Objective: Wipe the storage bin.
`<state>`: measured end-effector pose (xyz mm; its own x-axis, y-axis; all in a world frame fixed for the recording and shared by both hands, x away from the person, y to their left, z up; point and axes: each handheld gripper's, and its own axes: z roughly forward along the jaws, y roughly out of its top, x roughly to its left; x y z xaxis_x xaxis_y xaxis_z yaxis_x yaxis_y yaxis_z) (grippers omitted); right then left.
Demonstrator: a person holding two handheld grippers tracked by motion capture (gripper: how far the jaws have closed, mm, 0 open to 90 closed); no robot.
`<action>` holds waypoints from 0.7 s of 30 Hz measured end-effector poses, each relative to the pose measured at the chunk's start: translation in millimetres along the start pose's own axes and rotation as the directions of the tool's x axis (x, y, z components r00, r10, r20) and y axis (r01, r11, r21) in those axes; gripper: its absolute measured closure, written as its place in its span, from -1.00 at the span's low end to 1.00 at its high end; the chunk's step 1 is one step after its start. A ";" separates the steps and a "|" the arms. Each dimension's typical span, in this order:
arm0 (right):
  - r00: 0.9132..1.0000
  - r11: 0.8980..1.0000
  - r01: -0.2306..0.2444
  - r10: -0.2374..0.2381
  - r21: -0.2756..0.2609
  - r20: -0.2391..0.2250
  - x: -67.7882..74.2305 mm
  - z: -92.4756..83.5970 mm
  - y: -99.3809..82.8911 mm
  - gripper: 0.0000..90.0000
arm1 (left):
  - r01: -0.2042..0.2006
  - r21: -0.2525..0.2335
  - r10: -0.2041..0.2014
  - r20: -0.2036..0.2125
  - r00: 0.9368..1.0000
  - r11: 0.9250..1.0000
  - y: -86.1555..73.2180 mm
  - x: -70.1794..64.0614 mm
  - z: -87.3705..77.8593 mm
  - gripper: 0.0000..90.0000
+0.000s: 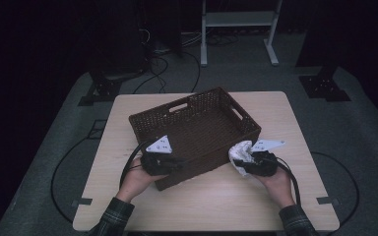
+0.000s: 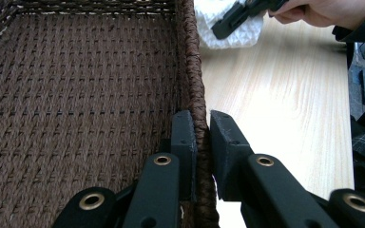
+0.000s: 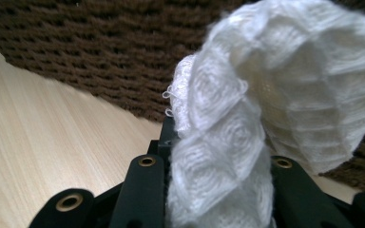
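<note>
Left gripper (image 2: 203, 142) is clamped on the basket (image 1: 195, 132) wall at its near corner, one jaw inside, one outside. Right gripper (image 3: 218, 156) pinches a white cloth (image 3: 271, 104), bunched up just outside the basket's right side, above the table (image 1: 216, 201).

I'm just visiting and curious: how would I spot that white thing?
Find the brown woven basket on the wooden table. By its near right corner, the right gripper holds a crumpled white cloth, the one pale, soft thing here.
</note>
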<state>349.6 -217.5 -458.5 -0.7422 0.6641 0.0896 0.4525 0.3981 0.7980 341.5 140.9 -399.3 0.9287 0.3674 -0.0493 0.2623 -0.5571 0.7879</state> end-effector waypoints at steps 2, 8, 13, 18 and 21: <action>1.000 1.000 -0.005 0.005 0.018 -0.009 -0.3 3.7 -1.3 0.55 | 0.000 0.000 0.000 0.000 1.000 1.000 0.0 0.0 0.0 0.77; 1.000 0.998 -0.008 0.010 0.066 -0.025 -0.4 13.3 -5.6 0.55 | 0.000 0.001 0.000 0.001 1.000 1.000 0.0 0.3 -0.1 0.77; 0.999 0.995 -0.002 0.006 0.096 -0.034 1.2 19.9 -9.0 0.55 | 0.000 0.001 0.000 0.001 1.000 1.000 0.0 0.2 -0.1 0.77; 0.999 0.994 -0.001 0.005 0.111 -0.036 3.3 23.0 -10.6 0.55 | 0.000 0.001 0.000 0.001 1.000 1.000 -0.1 0.3 -0.1 0.77; 0.999 0.995 0.007 -0.004 0.102 -0.032 5.6 19.8 -8.3 0.55 | 0.001 0.001 -0.001 0.002 1.000 1.000 -0.1 0.4 -0.1 0.77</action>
<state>351.4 -204.5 -476.4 -0.7594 0.6420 0.1059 0.4954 0.4650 0.7337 341.8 141.2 -399.4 0.9290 0.3664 -0.0512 0.2632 -0.5573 0.7875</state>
